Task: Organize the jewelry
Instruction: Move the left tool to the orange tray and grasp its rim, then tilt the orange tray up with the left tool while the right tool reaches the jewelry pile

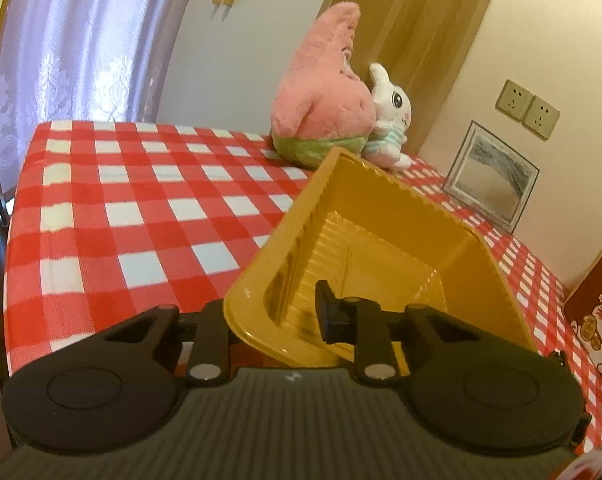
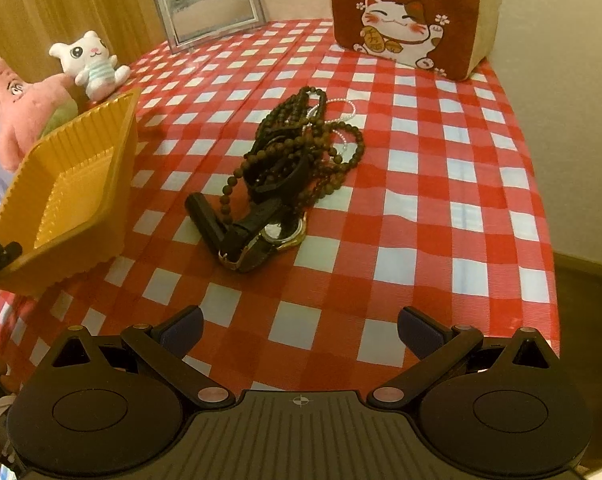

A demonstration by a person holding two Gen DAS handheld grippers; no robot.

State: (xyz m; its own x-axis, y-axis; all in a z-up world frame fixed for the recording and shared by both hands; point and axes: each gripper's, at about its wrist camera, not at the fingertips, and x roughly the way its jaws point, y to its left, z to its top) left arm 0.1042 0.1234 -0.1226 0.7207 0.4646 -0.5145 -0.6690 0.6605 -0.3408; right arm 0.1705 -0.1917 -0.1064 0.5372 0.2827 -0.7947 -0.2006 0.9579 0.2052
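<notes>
My left tongs (image 1: 277,316) are clamped on the near rim of the yellow tray (image 1: 381,248), which tilts up off the desk (image 1: 141,208) at its left side, while my right tongs (image 2: 300,330) stand wide apart with nothing between them, above the checked cloth. Ahead of the right tongs, mid-desk and just right of the tray, lies the jewelry: a tangle of dark bead strands (image 2: 301,144), a pale bead bracelet (image 2: 347,106) and a wristwatch (image 2: 261,236). Beyond sit a pink plush (image 1: 325,92), a white plush (image 1: 391,120), a picture frame (image 2: 209,4) and a lucky-cat cushion (image 2: 405,12).
</notes>
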